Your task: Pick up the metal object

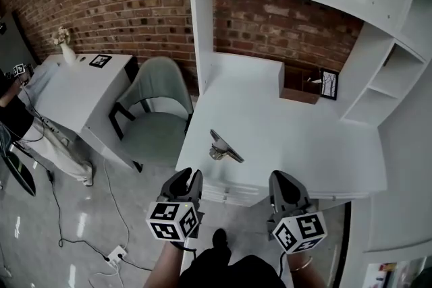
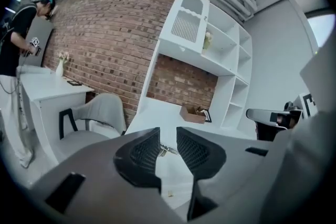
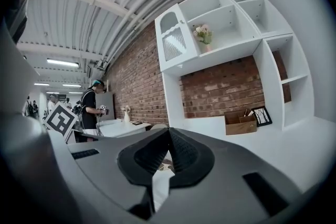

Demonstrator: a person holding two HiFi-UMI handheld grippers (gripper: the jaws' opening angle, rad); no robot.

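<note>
Metal object, lying diagonally at frame centre, is found up-right of the nearer left gripper, spread and empty; right gripper is pressed together.

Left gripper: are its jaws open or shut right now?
Open. The left gripper view shows the left gripper with a clear gap between its pads and nothing in it; the metal object lies ahead on the desk.
</note>
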